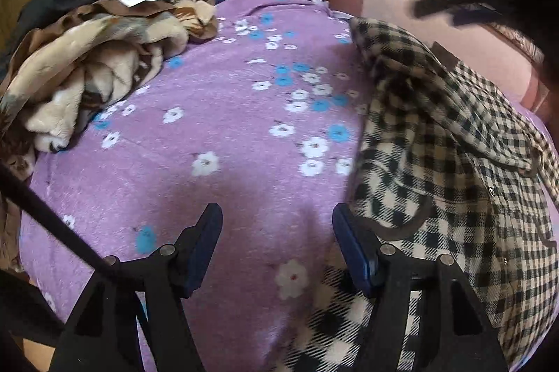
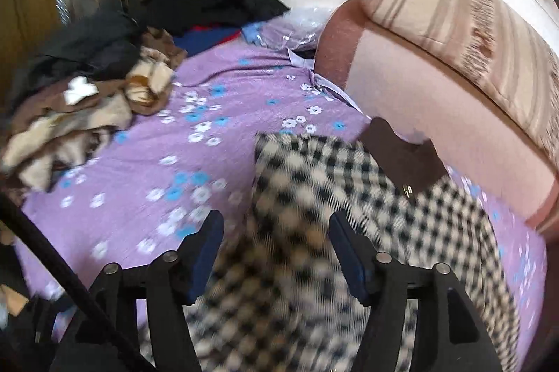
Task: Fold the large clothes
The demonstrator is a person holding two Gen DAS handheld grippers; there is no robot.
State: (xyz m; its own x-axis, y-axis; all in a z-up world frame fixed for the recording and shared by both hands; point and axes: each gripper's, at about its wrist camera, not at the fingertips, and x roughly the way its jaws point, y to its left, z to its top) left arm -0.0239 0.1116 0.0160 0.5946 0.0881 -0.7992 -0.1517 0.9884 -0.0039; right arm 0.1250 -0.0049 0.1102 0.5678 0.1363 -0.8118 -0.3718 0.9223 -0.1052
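The checked shirt (image 2: 314, 197) lies on the purple bed sheet (image 1: 216, 113), beside the pink cushion (image 2: 419, 99). Both the left tongs (image 1: 277, 235) and the right tongs (image 2: 276, 239) are spread and empty. The fold seems finished; next, pinch an edge cleanly and smooth wrinkles.

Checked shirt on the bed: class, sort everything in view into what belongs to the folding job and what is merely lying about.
Belongs to the job:
checked shirt
left hand-held gripper, open
right hand-held gripper, open

Lying about:
beige and brown blanket
black clothes pile
striped pillow
floral purple bedsheet
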